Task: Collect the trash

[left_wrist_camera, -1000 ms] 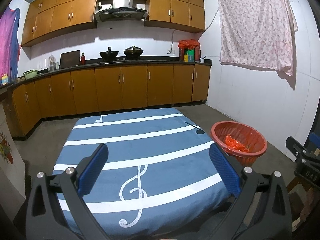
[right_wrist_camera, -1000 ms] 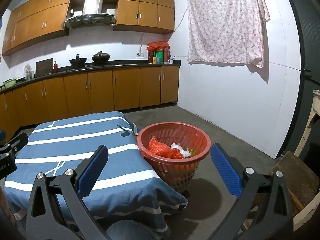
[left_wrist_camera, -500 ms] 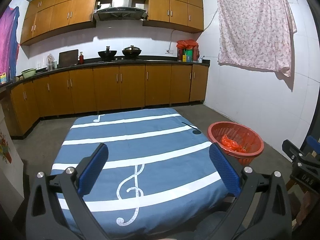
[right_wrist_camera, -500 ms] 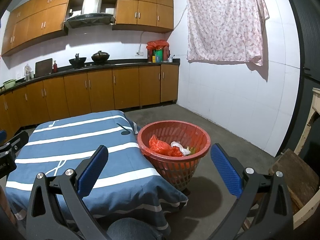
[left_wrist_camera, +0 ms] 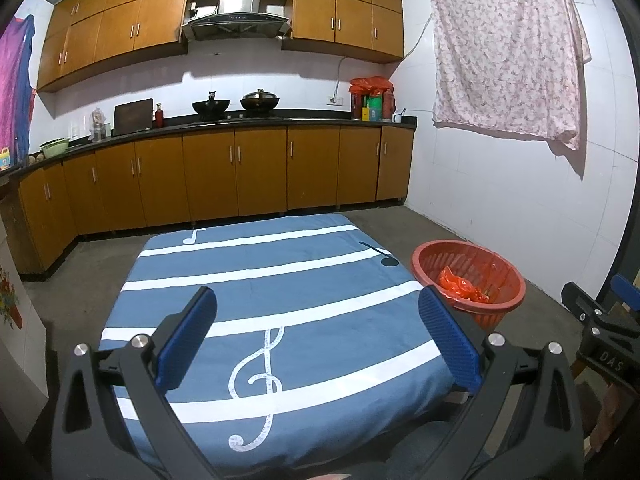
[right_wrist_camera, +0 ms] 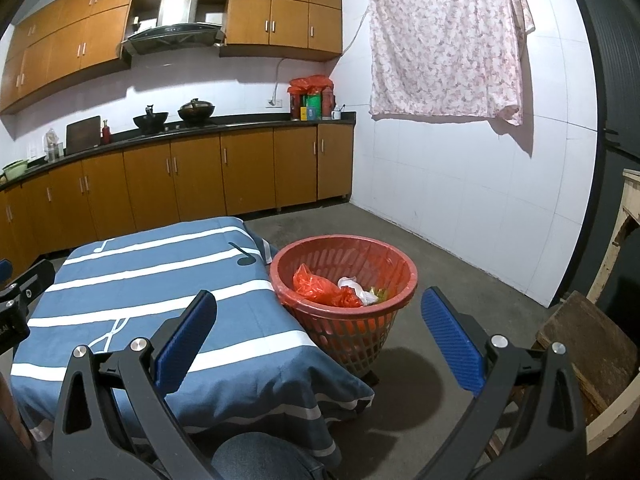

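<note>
we hold the left tool (left_wrist_camera: 318, 334) above the near edge of the surface (left_wrist_camera: 280, 280), its two blue pads spread wide apart with nothing between them. the surface wears a blue cloth with white stripes, and a white treble clef (left_wrist_camera: 256, 384) lies straight ahead of the left tool, between its fingers. ahead and to the right of this tool, just beside the surface's right edge, stands the red basket (left_wrist_camera: 504, 304) on the floor, with an orange plastic bag (left_wrist_camera: 460, 290) inside it. at the far right edge of the left view we see part of the right tool's black frame. we hold the right tool (right_wrist_camera: 318, 334) with its pads likewise spread wide and empty, out past the surface's right side. from here the red basket (right_wrist_camera: 404, 300) sits just ahead, between the fingers, touching or nearly touching the hanging cloth. in it we see the orange plastic bag (right_wrist_camera: 320, 288), a crumpled white piece (right_wrist_camera: 356, 288) to its right, and a small yellow-green scrap (right_wrist_camera: 378, 292) beyond that; what the scrap is we cannot tell. far ahead of both tools runs a row of wooden cabinets (left_wrist_camera: 240, 176).
</note>
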`<action>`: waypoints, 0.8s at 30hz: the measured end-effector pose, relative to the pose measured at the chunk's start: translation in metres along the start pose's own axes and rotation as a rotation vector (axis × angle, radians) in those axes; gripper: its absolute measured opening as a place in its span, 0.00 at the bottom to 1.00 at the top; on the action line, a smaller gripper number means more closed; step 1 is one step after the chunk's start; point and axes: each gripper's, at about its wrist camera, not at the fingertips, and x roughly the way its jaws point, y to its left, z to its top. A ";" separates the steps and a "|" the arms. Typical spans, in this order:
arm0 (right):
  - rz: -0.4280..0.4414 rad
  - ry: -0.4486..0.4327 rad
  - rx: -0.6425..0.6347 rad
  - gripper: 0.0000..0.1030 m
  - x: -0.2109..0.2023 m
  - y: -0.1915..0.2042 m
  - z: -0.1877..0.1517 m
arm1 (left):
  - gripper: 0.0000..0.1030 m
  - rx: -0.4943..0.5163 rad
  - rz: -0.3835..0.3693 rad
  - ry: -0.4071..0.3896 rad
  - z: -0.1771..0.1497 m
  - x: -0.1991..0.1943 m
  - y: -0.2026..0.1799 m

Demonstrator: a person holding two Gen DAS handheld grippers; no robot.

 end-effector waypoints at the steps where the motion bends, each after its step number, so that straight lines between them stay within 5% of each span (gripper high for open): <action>1: 0.000 0.000 0.000 0.98 0.000 0.000 0.000 | 0.96 0.000 0.000 0.000 0.000 0.000 -0.001; 24: 0.000 0.001 -0.001 0.98 0.000 0.000 0.000 | 0.96 -0.004 0.003 0.008 0.002 0.000 0.000</action>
